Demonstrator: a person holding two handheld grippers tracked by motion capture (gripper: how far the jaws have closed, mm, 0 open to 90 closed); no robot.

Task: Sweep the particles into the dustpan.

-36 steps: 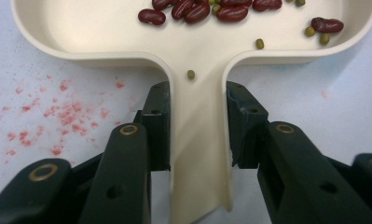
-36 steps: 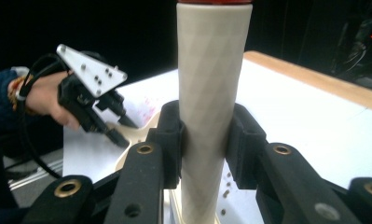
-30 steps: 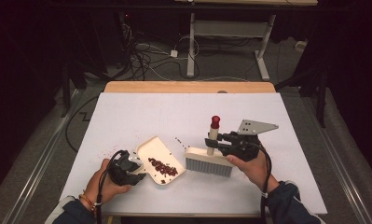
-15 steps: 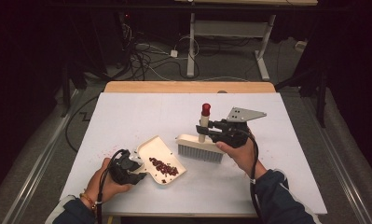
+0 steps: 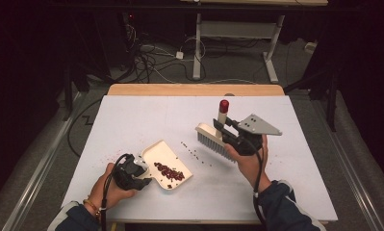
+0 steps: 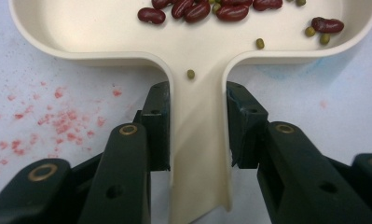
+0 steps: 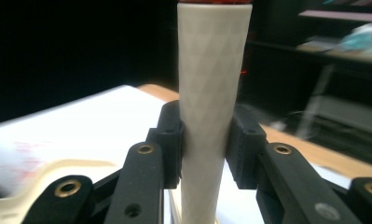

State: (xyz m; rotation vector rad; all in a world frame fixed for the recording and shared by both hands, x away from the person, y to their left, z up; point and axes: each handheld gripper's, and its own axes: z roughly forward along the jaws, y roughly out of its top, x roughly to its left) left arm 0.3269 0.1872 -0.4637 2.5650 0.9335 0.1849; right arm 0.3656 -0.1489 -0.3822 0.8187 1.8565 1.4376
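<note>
Cream dustpan sat lower left, our left gripper clamping its handle; our right gripper, centre-right, clamped the brush handle.

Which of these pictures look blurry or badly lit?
High view: lit table, dark surroundings. Left gripper view: sharp on dustpan and beans. Right gripper view: brush handle fairly clear, background soft and smeared.
</note>
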